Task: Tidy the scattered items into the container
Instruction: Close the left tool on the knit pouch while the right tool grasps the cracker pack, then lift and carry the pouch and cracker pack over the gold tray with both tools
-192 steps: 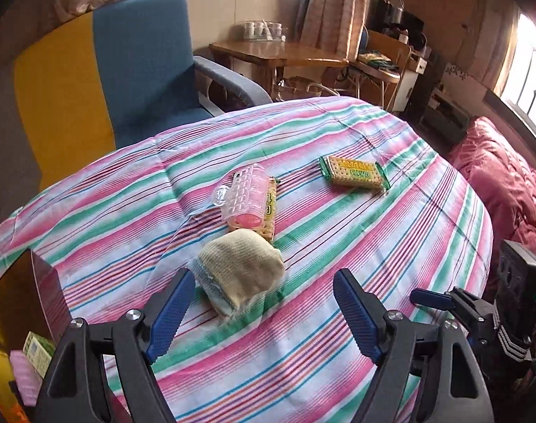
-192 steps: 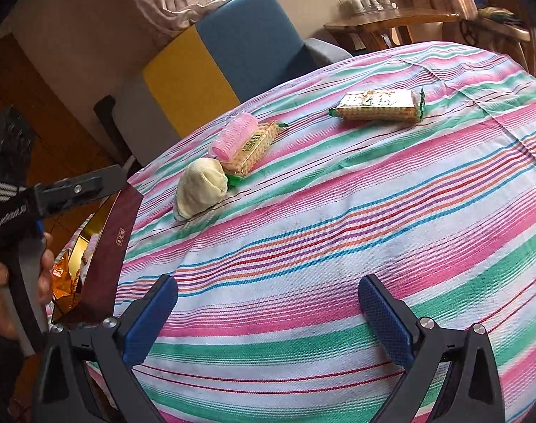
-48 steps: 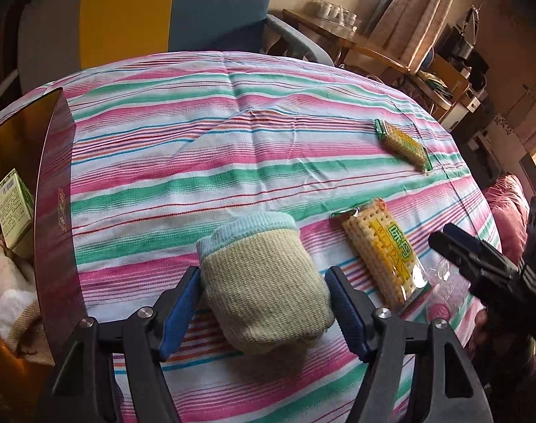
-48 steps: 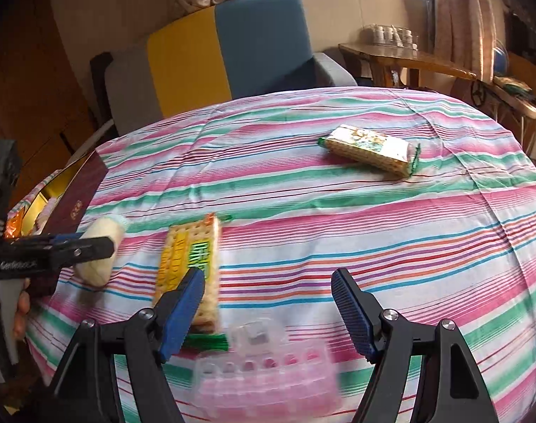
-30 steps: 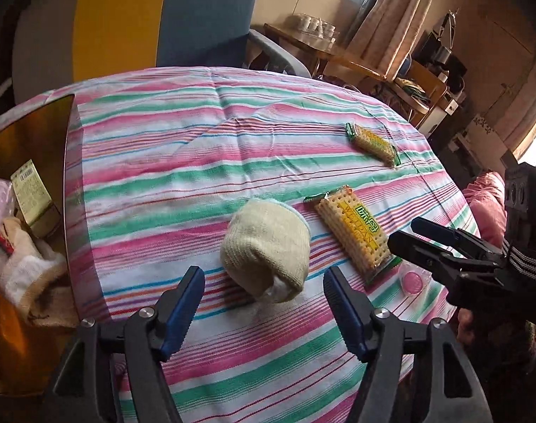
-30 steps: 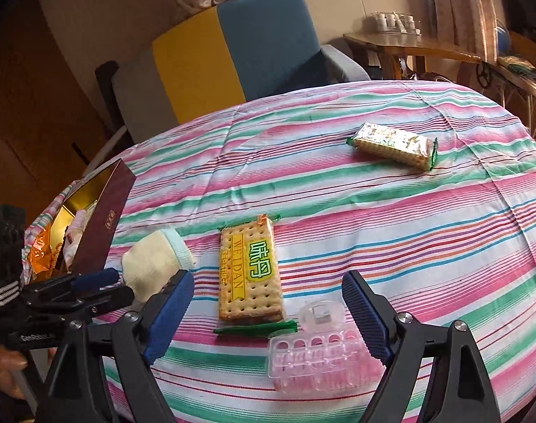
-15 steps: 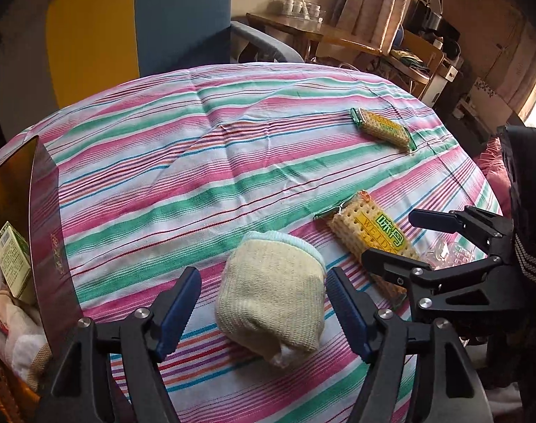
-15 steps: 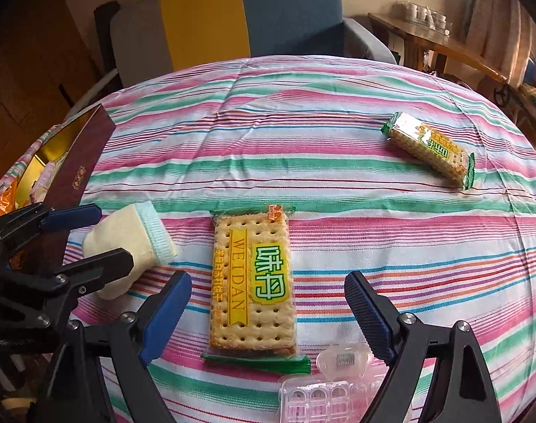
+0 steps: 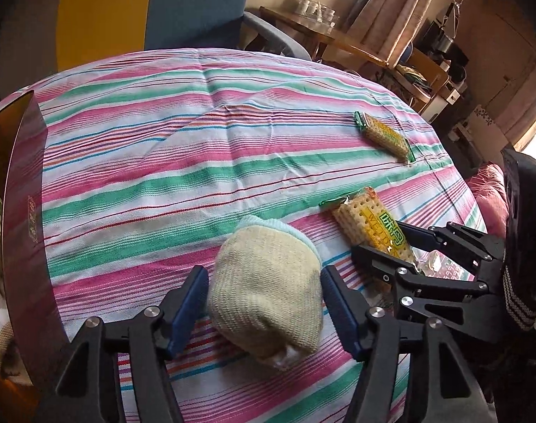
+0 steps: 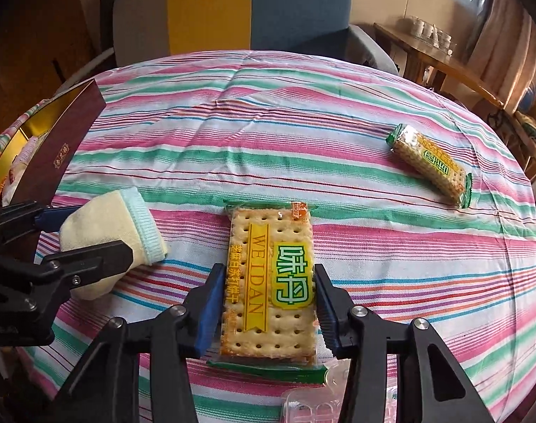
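A rolled cream sock (image 9: 264, 292) with a pale blue cuff lies on the striped cloth. My left gripper (image 9: 264, 275) straddles it with its jaws closing, and both blue pads touch the sock's sides. From the right wrist view the sock (image 10: 105, 222) and left gripper (image 10: 98, 232) appear at the left. My right gripper (image 10: 268, 275) is closing on a flat cracker pack (image 10: 268, 264), its pads against the pack's long edges. A second cracker pack (image 10: 430, 162) lies farther right. The maroon box (image 10: 56, 151), gold inside, stands open at the left edge.
A clear pink plastic case (image 10: 317, 405) lies just under the right gripper. The box (image 9: 24, 194) holds a green carton and cloth items. A blue and yellow armchair (image 10: 232, 7) stands behind the table, a wooden side table (image 9: 338, 38) at the back right.
Both grippers have come down and forward onto their items. The left jaws have narrowed against the sock. The right jaws have gone from wide apart to tight on the cracker pack.
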